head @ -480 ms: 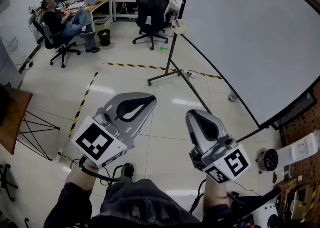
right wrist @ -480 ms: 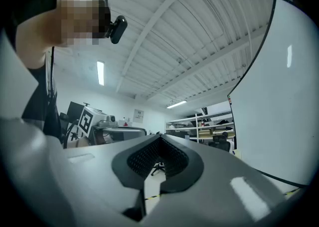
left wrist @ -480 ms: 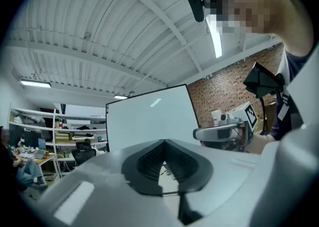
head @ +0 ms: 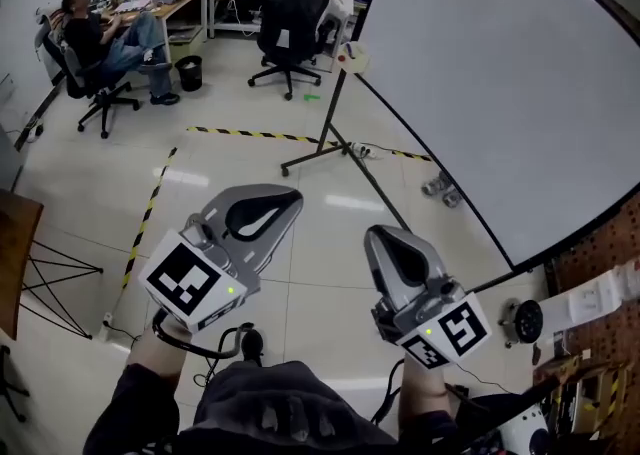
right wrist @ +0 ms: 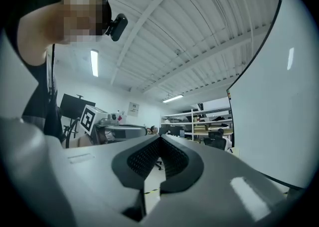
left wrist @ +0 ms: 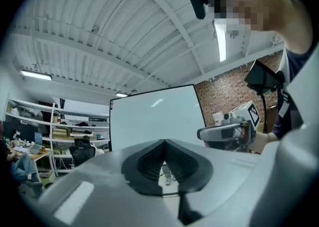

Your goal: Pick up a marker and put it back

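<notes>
In the head view the left tongs (head: 285, 201) and the right tongs (head: 385, 241) hang side by side over the floor (head: 250, 153), both pointing far. The whiteboard (head: 500, 73) stands to the right, nearer the right tongs, and runs off the picture's edge. No marker shows, so I cannot tell where it lies or how its long axis runs. The left gripper view shows those jaws pressed together on nothing, with the board ahead. The right gripper view shows its jaws likewise together and empty, the board at far right.
</notes>
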